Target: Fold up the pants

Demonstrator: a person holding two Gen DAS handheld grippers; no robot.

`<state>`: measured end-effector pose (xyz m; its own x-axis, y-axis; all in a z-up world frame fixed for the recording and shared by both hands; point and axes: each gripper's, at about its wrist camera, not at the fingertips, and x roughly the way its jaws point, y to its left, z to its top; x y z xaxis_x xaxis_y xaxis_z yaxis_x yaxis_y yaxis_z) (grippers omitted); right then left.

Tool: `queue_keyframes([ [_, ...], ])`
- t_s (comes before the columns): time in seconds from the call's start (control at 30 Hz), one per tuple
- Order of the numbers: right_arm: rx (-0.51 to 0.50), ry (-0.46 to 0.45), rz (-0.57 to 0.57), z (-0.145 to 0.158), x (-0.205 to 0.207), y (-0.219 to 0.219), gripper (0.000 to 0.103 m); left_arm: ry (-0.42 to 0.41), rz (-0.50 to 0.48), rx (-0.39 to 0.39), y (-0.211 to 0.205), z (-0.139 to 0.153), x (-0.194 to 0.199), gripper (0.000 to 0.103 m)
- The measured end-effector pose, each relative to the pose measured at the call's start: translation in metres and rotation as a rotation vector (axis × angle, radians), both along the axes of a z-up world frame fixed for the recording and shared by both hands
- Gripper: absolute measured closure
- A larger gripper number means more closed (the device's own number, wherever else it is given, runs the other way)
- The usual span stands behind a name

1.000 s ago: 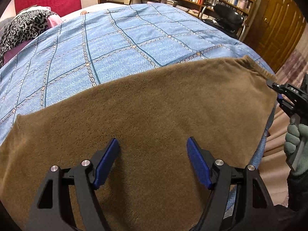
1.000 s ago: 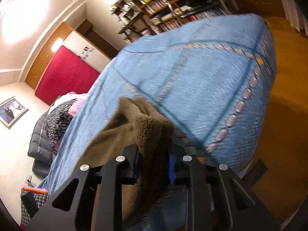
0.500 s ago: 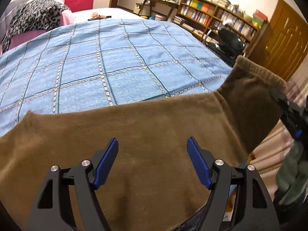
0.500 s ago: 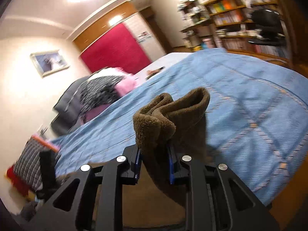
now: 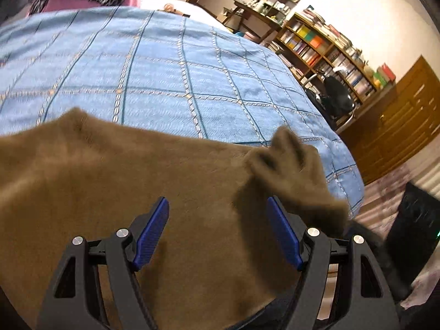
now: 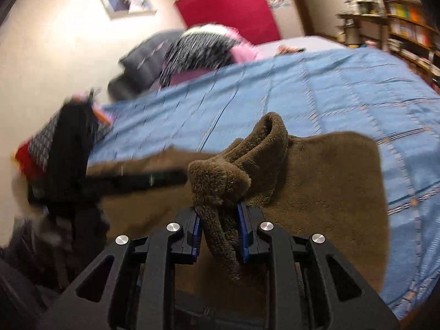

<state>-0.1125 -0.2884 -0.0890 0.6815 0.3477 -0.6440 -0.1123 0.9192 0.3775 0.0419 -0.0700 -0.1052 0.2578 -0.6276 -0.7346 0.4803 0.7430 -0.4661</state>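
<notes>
Right wrist view: I am carrying the cuff end of the pants (image 6: 324,187) back over the rest of the garment.

My right hand-held gripper (image 6: 218,228) is clamped on the bunched brown fleece hem, which a second ago was out past the bed's edge and is now travelling above the leg lying flat on the blue bedspread (image 6: 302,90) — the lengthwise fold is under way. My left hand-held gripper (image 5: 217,231) is hovering with its pads apart, gripping nothing, over the flat fleece — ready, I judge, to pin or smooth the crease once the hem comes down.
</notes>
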Motion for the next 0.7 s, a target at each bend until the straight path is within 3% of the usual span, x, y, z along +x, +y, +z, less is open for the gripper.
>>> queue_keyframes([
  [0.3,-0.054,0.064,0.063,-0.023,0.001,0.021,0.077,0.062,-0.064,-0.063,-0.002,-0.003,0.002,0.028],
  [0.4,-0.055,0.068,0.094,-0.025,-0.006,0.023,0.069,0.078,-0.093,-0.075,-0.011,-0.004,0.003,0.023],
  [0.47,-0.019,0.068,0.134,-0.023,-0.007,0.023,0.056,0.095,-0.111,-0.07,-0.017,-0.006,0.004,0.021],
  [0.7,0.044,0.065,0.226,-0.027,-0.018,0.025,0.051,0.152,-0.17,-0.036,-0.04,-0.015,0.001,0.02],
])
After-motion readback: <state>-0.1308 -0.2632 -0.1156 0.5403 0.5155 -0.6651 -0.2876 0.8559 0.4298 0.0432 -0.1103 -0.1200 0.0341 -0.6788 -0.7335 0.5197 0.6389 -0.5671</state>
